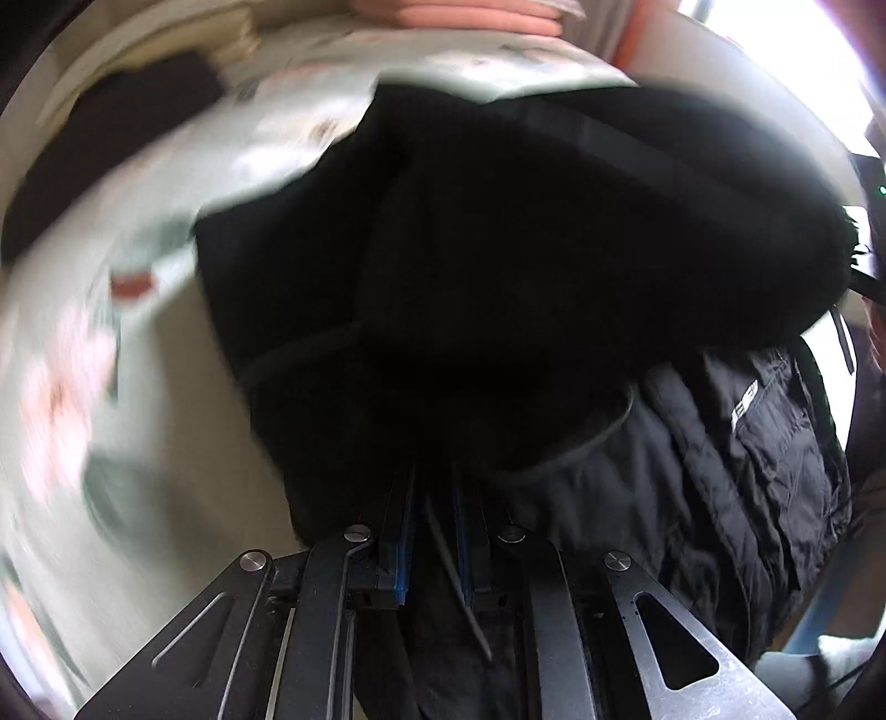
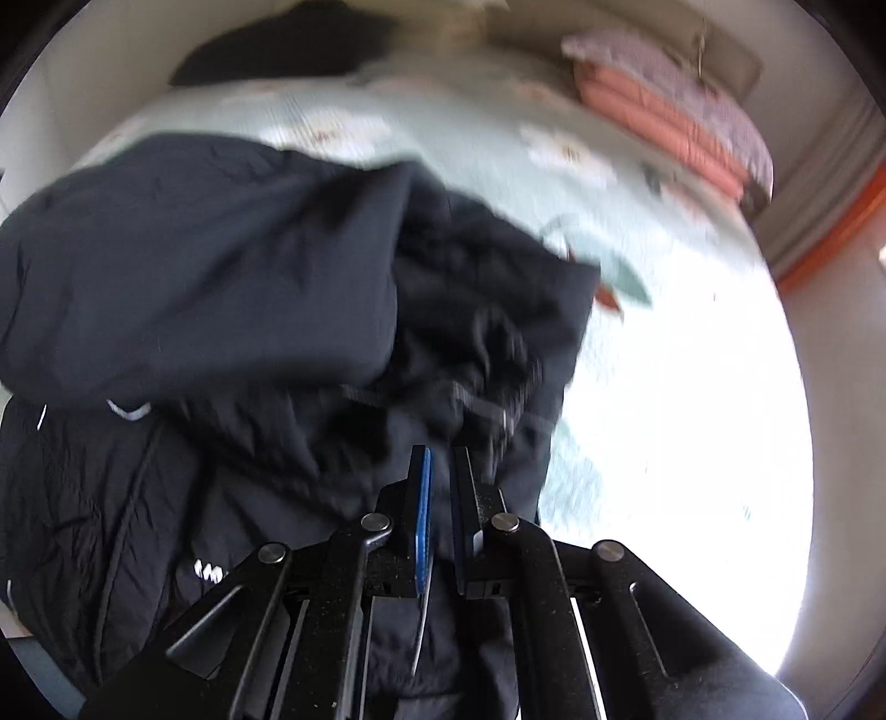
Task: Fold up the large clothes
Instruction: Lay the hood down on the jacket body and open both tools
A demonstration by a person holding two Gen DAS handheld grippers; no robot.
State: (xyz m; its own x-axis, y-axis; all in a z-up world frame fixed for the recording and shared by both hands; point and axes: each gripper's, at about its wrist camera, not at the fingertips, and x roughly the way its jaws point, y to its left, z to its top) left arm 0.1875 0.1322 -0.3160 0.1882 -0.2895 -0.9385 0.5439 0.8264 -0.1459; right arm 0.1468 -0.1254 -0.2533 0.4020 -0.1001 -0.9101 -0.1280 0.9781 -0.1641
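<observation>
A large black padded jacket (image 1: 526, 249) fills the middle of the left wrist view, lifted and bunched over a bed. My left gripper (image 1: 434, 471) is shut on a fold of its fabric, which drapes over the fingertips and hides them. In the right wrist view the same jacket (image 2: 221, 266) lies bunched to the left and centre. My right gripper (image 2: 443, 459) is shut on the jacket's edge, with cloth pinched between the blue-padded fingers (image 2: 423, 498). A small white logo (image 2: 207, 570) shows on the jacket's lower part.
The bed has a pale green floral sheet (image 2: 554, 155). Folded pink and patterned bedding (image 2: 664, 111) is stacked at the far right corner. Another dark garment (image 2: 288, 44) lies at the far edge, and also shows in the left wrist view (image 1: 111, 138). Bright glare (image 2: 692, 443) covers the sheet at right.
</observation>
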